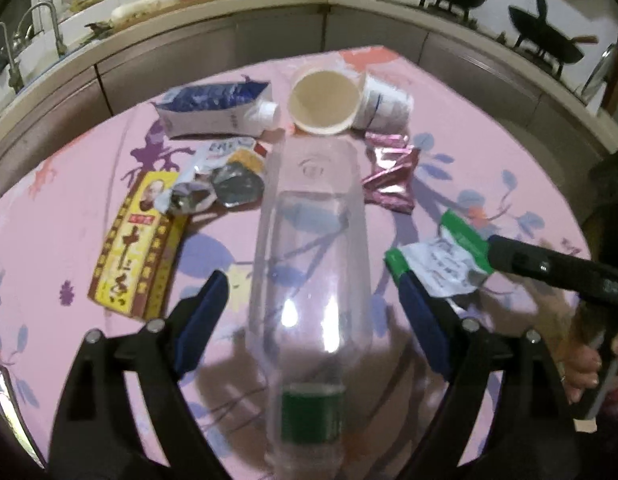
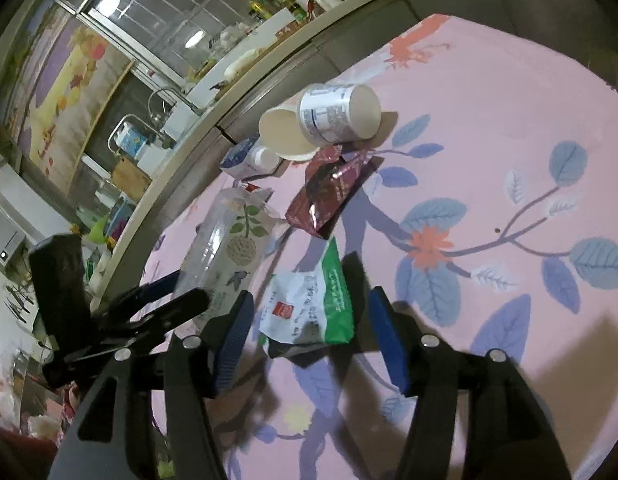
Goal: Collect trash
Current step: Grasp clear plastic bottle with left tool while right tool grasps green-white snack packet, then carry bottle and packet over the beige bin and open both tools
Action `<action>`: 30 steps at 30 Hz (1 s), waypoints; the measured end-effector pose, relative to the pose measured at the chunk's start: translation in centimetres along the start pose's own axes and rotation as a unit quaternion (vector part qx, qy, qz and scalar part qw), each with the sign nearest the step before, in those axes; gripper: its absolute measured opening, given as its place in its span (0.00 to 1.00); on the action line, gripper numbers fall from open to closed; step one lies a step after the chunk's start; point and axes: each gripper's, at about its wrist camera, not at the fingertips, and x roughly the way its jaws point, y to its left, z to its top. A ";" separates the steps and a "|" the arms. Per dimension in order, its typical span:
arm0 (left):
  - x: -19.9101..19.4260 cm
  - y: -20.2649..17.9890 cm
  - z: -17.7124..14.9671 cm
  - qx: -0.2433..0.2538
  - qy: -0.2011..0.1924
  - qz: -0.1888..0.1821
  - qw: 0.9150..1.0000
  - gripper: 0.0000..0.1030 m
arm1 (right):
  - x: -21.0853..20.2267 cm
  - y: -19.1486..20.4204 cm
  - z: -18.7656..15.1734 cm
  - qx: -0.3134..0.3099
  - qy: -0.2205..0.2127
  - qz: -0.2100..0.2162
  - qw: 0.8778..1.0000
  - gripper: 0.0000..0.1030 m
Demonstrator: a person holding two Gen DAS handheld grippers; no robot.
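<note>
A clear plastic bottle (image 1: 309, 280) with a green cap lies lengthwise on the pink flowered tablecloth (image 1: 49, 240), cap end towards the camera. My left gripper (image 1: 313, 280) is open around the bottle, with a gap between each blue pad and the bottle. A green-and-white wrapper (image 2: 309, 312) lies on the cloth between the fingers of my right gripper (image 2: 309, 296), which is open, its pads clear of the wrapper. The right wrist view also shows the bottle (image 2: 225, 256) at the left, between the left gripper's fingers.
Behind the bottle lie a paper cup (image 1: 323, 102), a white tub (image 1: 385, 106), a blue-and-white pouch (image 1: 213, 110), a yellow box (image 1: 137, 244), crumpled foil (image 1: 213, 192) and a maroon foil wrapper (image 1: 393, 180). A kitchen counter (image 1: 269, 8) with a sink and woks runs behind the table.
</note>
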 end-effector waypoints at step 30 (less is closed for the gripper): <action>3.3 -18.8 13.4 0.108 0.023 -0.255 0.961 0.59 | -16.4 -15.5 3.4 0.141 -0.206 -0.010 0.968 0.02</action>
